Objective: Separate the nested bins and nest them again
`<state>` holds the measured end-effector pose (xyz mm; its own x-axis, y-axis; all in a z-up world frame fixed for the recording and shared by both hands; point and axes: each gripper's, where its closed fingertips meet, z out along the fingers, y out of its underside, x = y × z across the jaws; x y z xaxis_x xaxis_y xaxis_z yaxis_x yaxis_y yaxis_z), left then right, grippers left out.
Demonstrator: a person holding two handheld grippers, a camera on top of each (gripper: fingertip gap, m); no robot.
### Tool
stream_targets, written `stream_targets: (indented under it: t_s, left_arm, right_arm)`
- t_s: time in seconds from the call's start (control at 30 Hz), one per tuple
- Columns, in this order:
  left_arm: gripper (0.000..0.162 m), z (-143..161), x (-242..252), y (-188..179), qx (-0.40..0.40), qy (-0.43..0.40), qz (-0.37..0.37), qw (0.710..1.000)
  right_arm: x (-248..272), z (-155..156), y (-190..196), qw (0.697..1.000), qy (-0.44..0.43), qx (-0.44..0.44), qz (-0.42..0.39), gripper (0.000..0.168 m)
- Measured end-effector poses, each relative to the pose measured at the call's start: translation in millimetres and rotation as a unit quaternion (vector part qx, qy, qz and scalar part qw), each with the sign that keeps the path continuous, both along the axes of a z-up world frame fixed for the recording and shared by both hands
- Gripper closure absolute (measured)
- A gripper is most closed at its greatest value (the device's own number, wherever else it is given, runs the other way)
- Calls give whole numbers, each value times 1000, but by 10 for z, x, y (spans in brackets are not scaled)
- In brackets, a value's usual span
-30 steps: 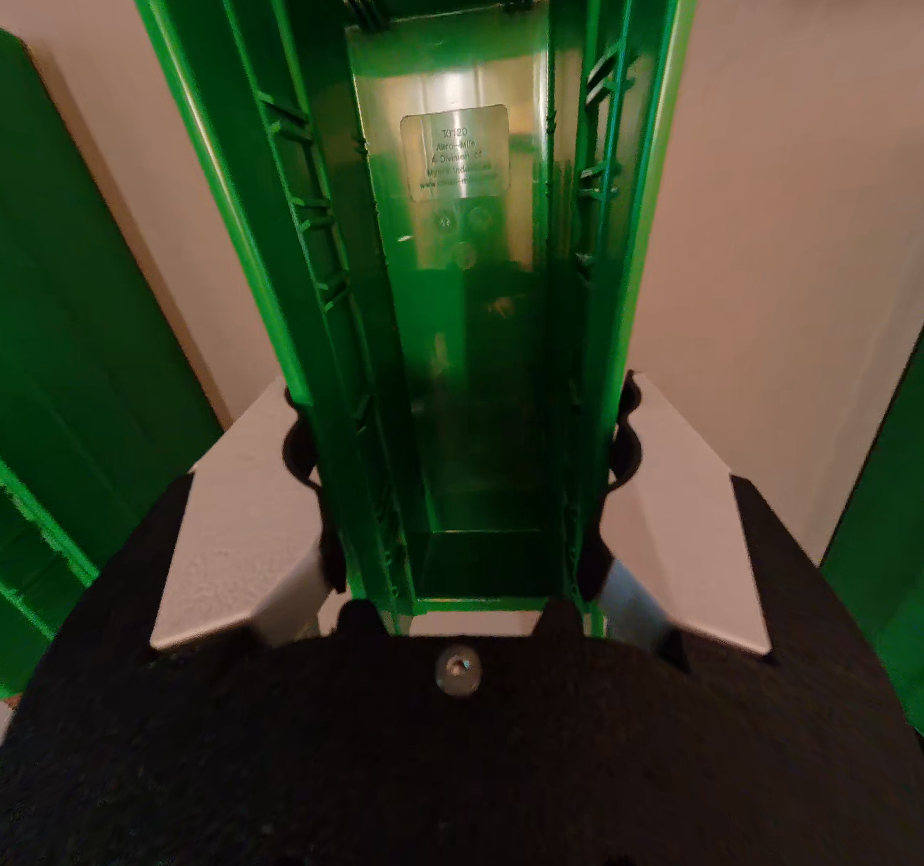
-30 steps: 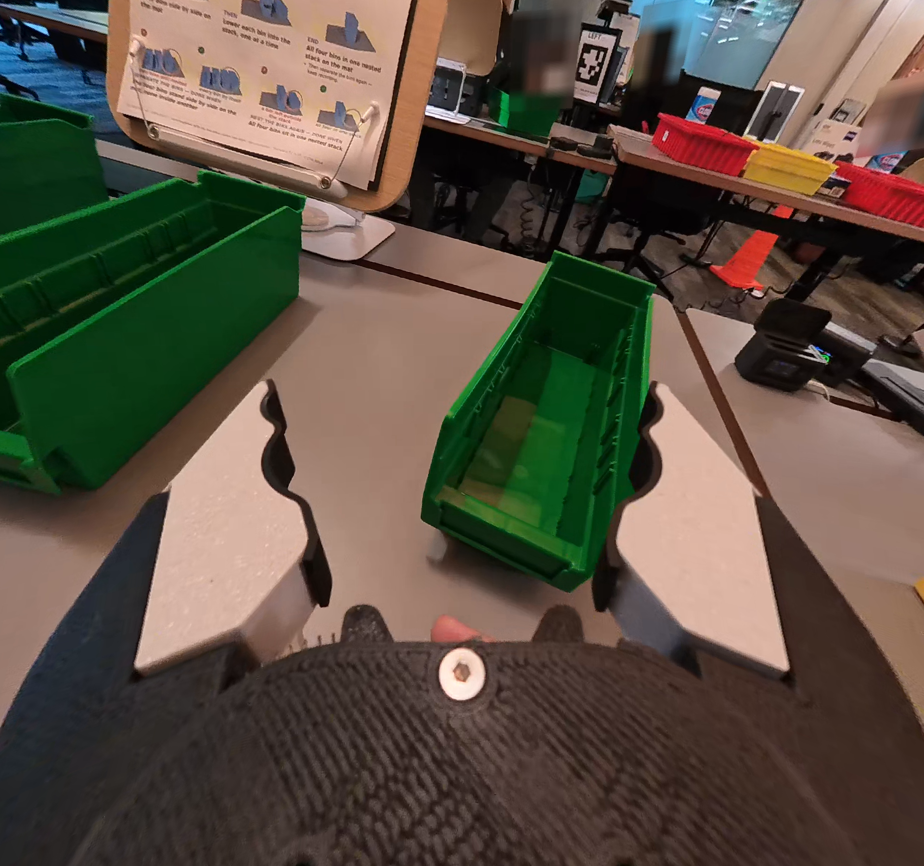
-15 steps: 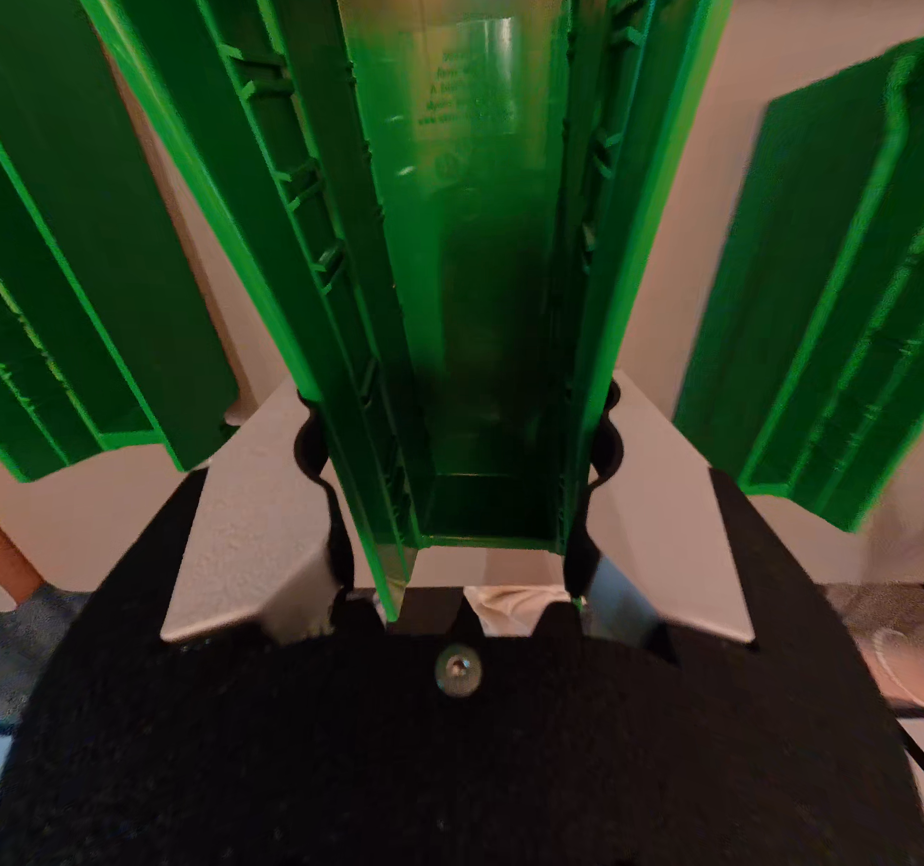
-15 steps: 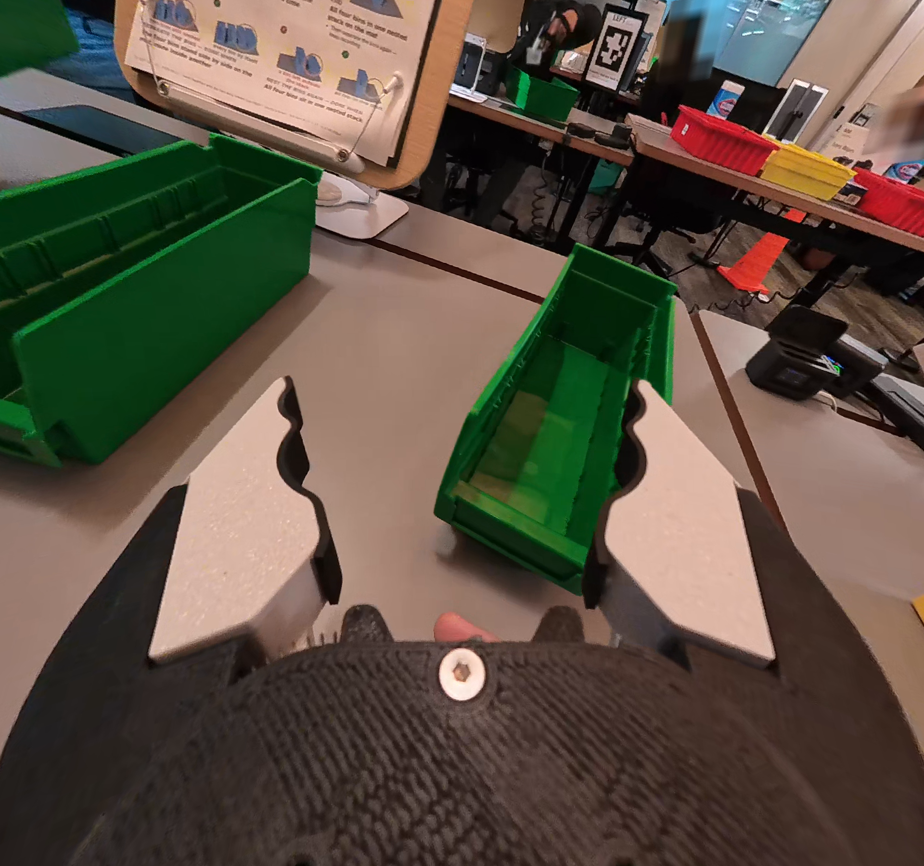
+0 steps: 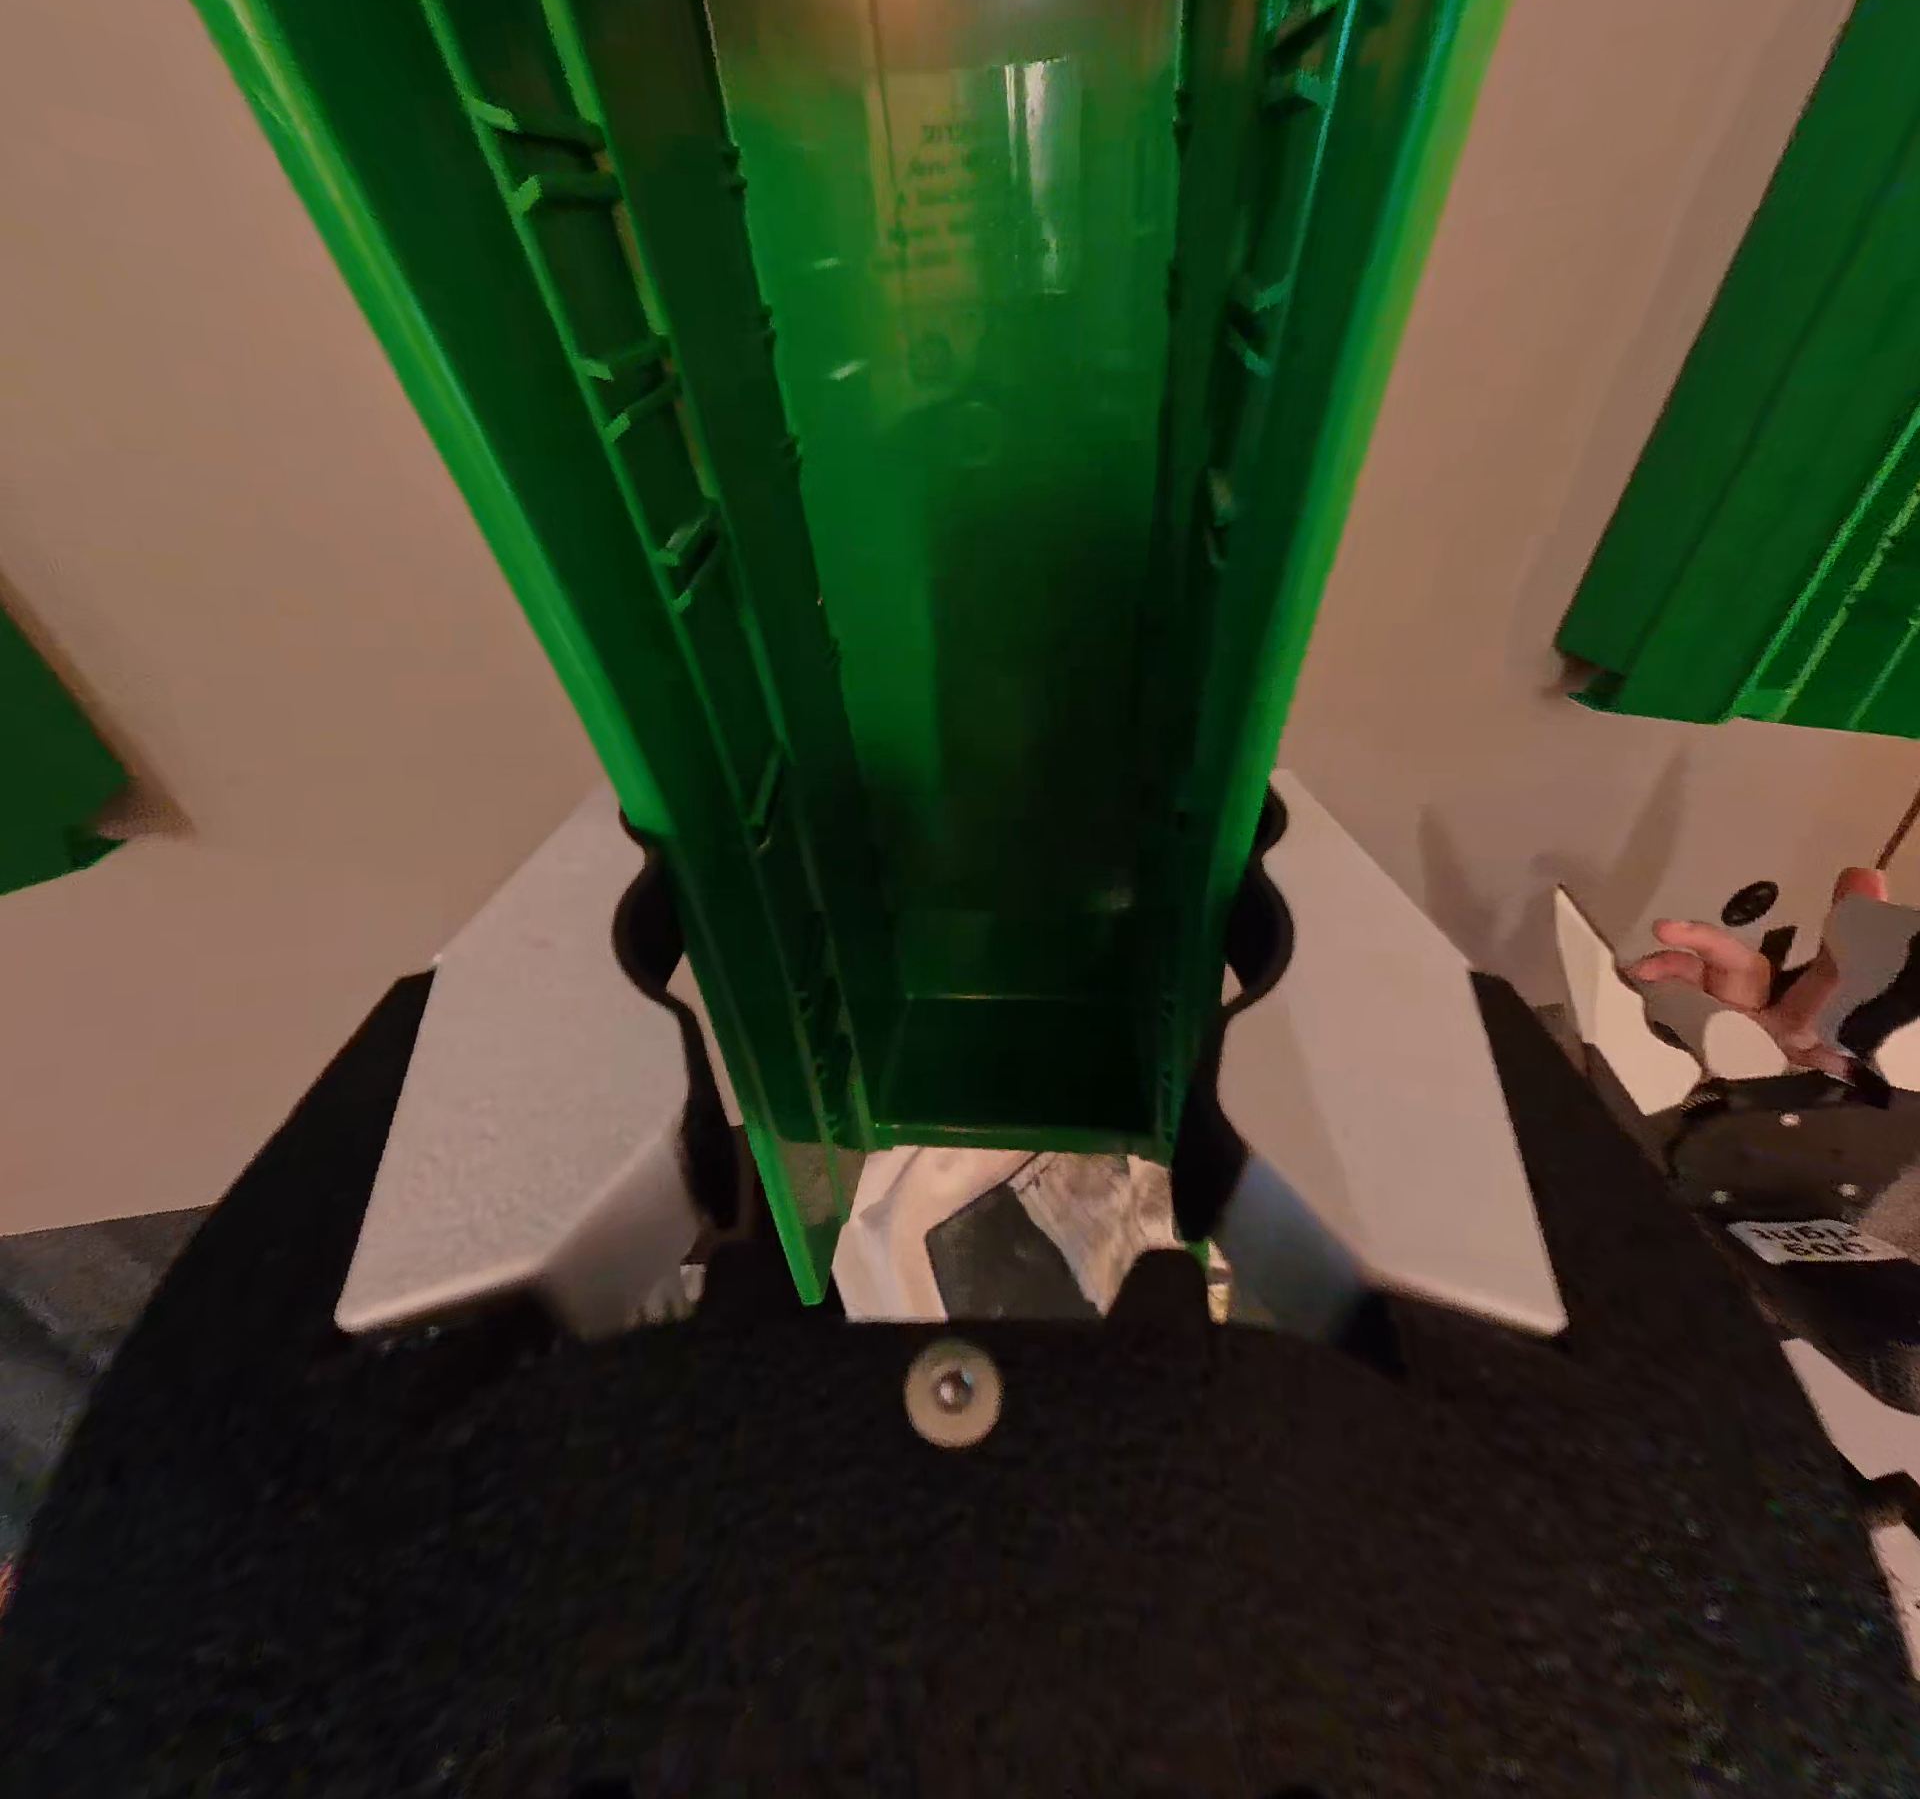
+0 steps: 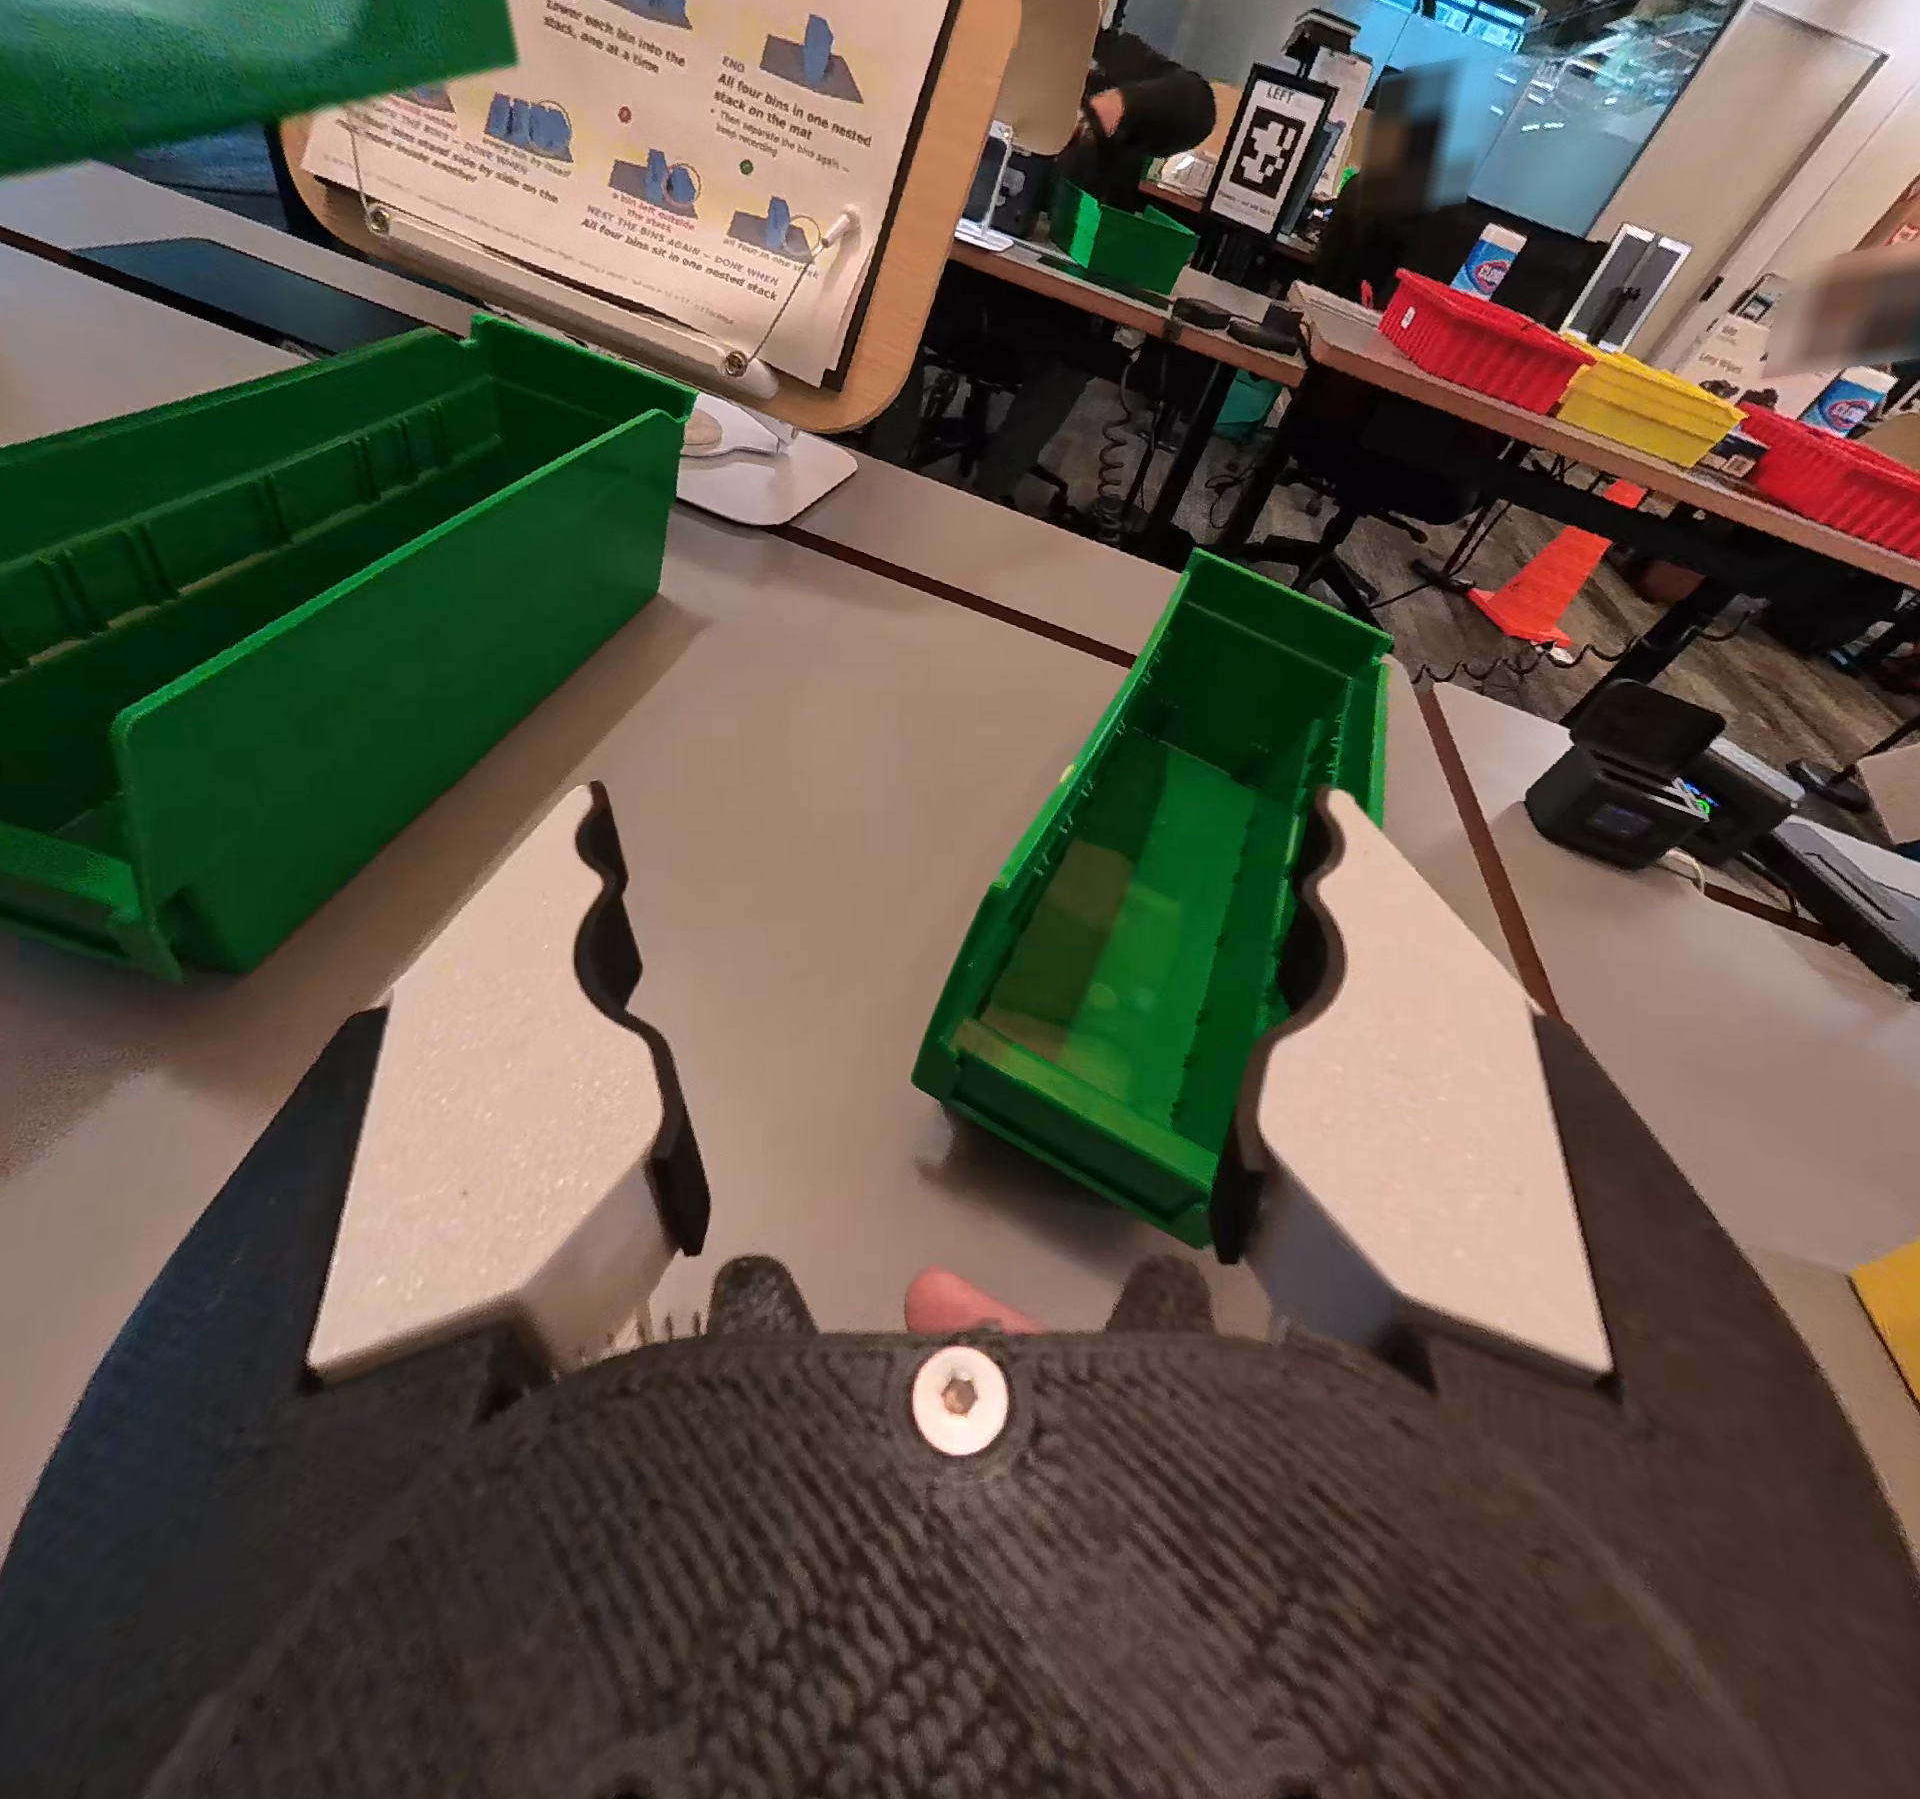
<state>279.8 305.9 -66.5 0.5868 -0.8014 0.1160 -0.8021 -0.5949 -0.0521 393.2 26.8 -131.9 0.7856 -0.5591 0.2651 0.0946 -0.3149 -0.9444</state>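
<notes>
Grey counter (image 6: 831,762) fills the near ground under both tools, in a workroom with more desks behind. Nearest, the left gripper (image 5: 951,980) has its jaws clamped on the side walls of a long, narrow green bin (image 5: 987,502), glossy inside, ribbed along its walls, with a pale label on its floor; it is held above the counter, open side toward the camera, and a blurred corner of it shows at the top left of the right wrist view. The right gripper (image 6: 961,1022) hovers with jaws wide apart and empty, its right finger (image 6: 1392,1074) overlapping the near end of a second green bin (image 6: 1164,918) that lies alone on the counter. Farther left sits a wider stack of green bins (image 6: 312,658), one nested in another. Behind it stands an instruction board (image 6: 675,118), then red crates (image 6: 1475,347) and a yellow crate (image 6: 1642,409) on a far desk. Compared with half a second ago, the held bin fills more of the left view, the neighbouring bins have slid outward, and the right gripper now shows at that view's right edge.
</notes>
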Motion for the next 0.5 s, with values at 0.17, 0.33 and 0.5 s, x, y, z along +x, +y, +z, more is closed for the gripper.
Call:
stream_targets:
  t_s: [0.17,0.33,0.5]
  left_arm:
    - [55,-256,249,-371,-12,20,-11,1000]
    - [54,-456,393,-499,7,45,-20,999]
    - [55,-598,367,-483,24,73,-2,997]
  right_arm:
    - [78,-33,-81,1000,9,1,-11,42]
    - [127,-24,-139,1000,12,6,-18,42]
    - [169,-78,-161,1000,21,4,-23,42]
